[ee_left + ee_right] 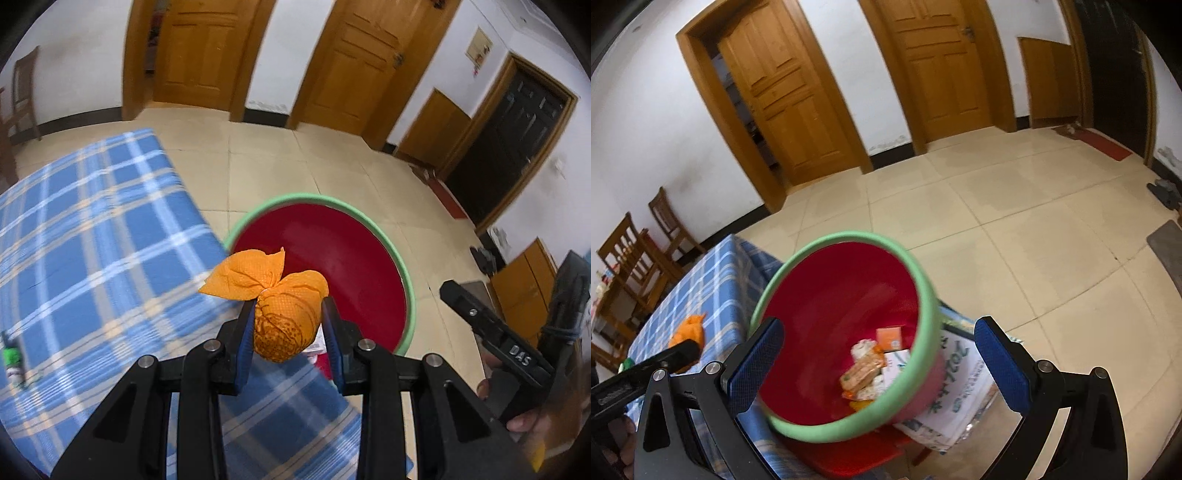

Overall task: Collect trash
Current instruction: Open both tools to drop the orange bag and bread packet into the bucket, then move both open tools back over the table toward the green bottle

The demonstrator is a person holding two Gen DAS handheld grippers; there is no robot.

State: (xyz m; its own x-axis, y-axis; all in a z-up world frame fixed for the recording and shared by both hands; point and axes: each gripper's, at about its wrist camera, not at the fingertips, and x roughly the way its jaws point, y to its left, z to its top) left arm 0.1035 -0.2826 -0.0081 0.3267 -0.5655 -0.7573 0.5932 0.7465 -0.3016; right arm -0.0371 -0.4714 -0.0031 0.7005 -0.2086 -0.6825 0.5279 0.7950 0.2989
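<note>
I see a crumpled orange napkin wad point(286, 317), lower centre, pinched at its knot. Behind it, a green-rimmed red bin point(925, 295) holds wrappers point(864, 373).

Your green-rimmed red plastic bucket point(846, 332) sits lower centre, crumpled wrappers point(866, 373) inside; blue checked tablecloth point(713, 295) lies to its left.

Orange napkin point(286, 314); red bucket point(827, 317), green rim; blue-white plaid cloth point(92, 236) on bench; blue gripper pads point(753, 365).
</note>
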